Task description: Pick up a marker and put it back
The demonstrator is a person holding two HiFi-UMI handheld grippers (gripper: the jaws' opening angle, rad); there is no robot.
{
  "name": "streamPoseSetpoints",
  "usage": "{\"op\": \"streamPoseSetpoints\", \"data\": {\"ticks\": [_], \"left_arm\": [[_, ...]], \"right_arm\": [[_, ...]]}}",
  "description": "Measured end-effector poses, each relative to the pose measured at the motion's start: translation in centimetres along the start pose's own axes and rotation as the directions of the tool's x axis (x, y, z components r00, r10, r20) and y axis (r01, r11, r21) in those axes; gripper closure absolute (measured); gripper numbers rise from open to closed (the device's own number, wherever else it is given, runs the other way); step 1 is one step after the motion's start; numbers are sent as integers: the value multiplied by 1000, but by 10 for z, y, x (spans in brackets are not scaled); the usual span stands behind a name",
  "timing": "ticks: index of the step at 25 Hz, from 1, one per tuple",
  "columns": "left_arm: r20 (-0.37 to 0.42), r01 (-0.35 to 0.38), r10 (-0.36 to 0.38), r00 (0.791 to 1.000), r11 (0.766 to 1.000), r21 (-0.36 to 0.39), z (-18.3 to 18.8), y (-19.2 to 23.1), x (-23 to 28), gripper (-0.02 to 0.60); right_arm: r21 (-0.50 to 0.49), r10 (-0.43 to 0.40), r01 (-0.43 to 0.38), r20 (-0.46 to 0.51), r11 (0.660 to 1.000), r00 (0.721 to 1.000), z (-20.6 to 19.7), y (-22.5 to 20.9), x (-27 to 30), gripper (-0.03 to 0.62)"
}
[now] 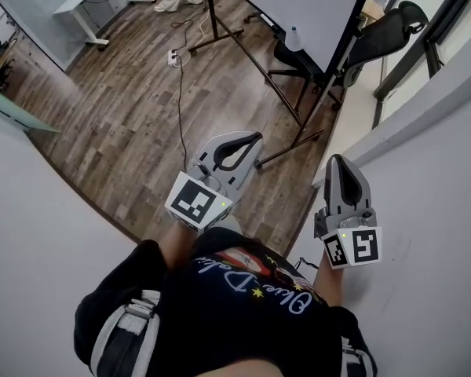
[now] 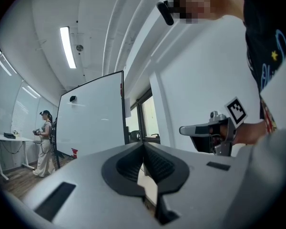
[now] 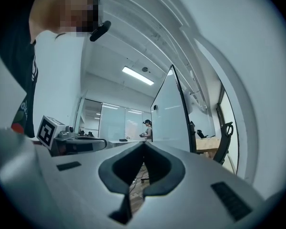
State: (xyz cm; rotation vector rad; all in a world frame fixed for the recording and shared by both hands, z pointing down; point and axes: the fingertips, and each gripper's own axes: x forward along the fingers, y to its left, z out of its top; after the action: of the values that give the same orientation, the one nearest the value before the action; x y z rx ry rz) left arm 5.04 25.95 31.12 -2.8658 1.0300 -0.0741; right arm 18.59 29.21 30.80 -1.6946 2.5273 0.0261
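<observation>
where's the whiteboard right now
Head view, top centre: the whiteboard stands over the wood floor, with the black office chair just right of it.

Left tongs (image 1: 254,140) were held level at lower centre of the head view, jaws shut tip to tip, nothing between them. Right tongs (image 1: 337,160) were level at lower right, jaws likewise shut and empty. Both pointed toward the top of the frame, side by side but apart. Left cube (image 1: 197,203) and right cube (image 1: 353,247) sat at the rear ends. Left forearm (image 1: 171,250) and right forearm (image 1: 330,283) were tucked close to the body.
</observation>
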Motion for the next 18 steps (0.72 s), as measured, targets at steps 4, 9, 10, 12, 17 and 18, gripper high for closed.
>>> {"op": "streamPoseSetpoints", "data": {"ticks": [4, 9, 10, 12, 17, 18], "left_arm": [[-15, 12, -13, 1000, 1000, -23, -10, 21, 4, 578], [33, 42, -41, 999, 999, -18, -5, 68, 12, 578], [31, 44, -43, 999, 999, -22, -7, 78, 12, 578], [38, 54, -53, 998, 998, -31, -10, 98, 15, 578], [44, 59, -58, 997, 998, -29, -18, 145, 20, 578], [39, 56, -54, 998, 998, -34, -20, 153, 21, 578]], "right_arm": [[-7, -24, 23, -23, 1000, 999, -5, 2, 13, 594], [-31, -52, 52, -11, 998, 999, -3, 11, 57, 594], [-34, -55, 55, -10, 998, 998, -3, 13, 67, 594], [-36, -58, 58, -11, 998, 998, -4, 18, 86, 594], [-32, -77, 77, -25, 997, 997, -14, 25, 127, 594], [-30, -82, 81, -30, 996, 996, -16, 26, 134, 594]]}}
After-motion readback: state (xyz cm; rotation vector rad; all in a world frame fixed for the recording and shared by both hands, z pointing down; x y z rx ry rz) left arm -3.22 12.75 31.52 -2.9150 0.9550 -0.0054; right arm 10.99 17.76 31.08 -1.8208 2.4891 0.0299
